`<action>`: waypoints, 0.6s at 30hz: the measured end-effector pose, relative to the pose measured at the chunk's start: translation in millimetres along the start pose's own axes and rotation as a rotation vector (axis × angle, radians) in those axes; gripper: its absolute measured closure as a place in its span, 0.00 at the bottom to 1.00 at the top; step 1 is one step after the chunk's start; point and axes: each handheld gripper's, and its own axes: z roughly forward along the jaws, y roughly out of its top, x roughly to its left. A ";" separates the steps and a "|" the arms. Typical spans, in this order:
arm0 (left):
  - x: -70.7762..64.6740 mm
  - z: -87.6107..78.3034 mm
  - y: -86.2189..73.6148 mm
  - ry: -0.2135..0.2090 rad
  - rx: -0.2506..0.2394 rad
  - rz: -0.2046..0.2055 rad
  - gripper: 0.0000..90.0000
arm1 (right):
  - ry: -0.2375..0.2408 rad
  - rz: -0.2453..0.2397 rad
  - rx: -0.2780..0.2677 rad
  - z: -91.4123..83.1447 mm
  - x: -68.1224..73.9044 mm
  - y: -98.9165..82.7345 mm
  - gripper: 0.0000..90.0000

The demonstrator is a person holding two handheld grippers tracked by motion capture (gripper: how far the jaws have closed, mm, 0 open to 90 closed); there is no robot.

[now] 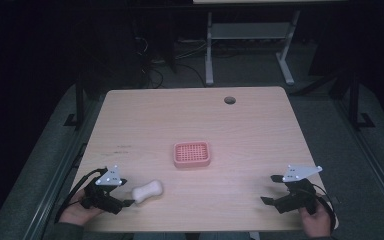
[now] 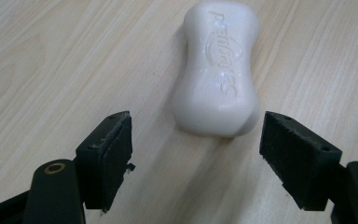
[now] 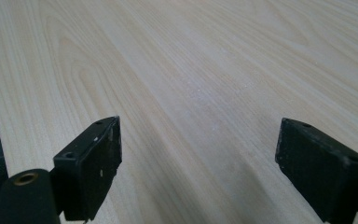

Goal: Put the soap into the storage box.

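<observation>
Left gripper (image 2: 196, 154) gapes just short of soap (image 2: 216, 70)

Pale wooden table (image 1: 260, 130), round grommet hole (image 1: 229, 100), white desk frame (image 1: 209, 50) behind.

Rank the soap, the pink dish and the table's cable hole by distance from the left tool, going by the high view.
1. Soap: right beside the left tool, near edge.
2. Pink dish: mid-table.
3. Cable hole: far edge, right of centre.
</observation>
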 end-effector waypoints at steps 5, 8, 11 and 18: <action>1.1 2.2 3.6 -0.005 0.000 0.007 0.28 | -0.001 -0.004 -0.001 0.2 -0.2 0.0 0.16; 0.6 3.7 4.9 -0.005 0.006 0.011 0.28 | 0.000 0.002 0.001 0.2 -0.1 -0.1 0.16; 1.0 3.9 5.6 -0.007 0.003 0.012 0.28 | 0.000 0.001 0.000 0.1 -0.1 -0.1 0.16; 0.8 6.1 8.8 -0.011 0.008 0.017 0.28 | -0.001 0.000 -0.005 -0.2 -0.2 -0.1 0.16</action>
